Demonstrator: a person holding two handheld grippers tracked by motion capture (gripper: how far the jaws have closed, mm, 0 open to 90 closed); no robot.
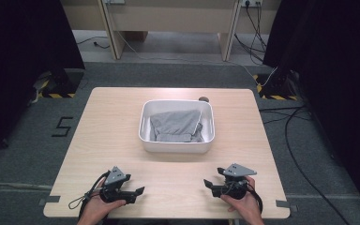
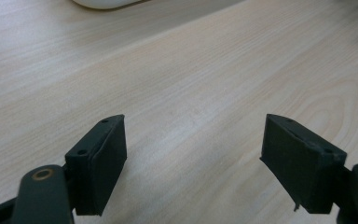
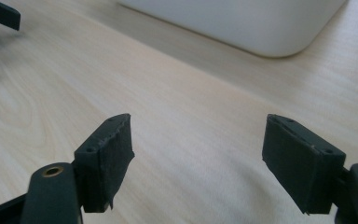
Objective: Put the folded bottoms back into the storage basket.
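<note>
Waiting at the near edge w/ both grippers empty, grey cloth (image 1: 176,124) untouched in the white tub (image 1: 177,146).

My left gripper (image 1: 139,190) and right gripper (image 1: 207,183) sit low over the table (image 1: 112,136) near me, well apart, jaws wide on both, nothing btwn them. In my left gripper view it's bare wood ahead, tub rim (image 2: 103,3) just at the far edge. In my right gripper view the tub wall (image 3: 242,23) is closer, far right. Cloth lies bunched inside the tub, mid-table, far from both grippers. Looks like nothing's done yet: reach in, grab the cloth, lift it out, all left to do, I reckon.
</note>
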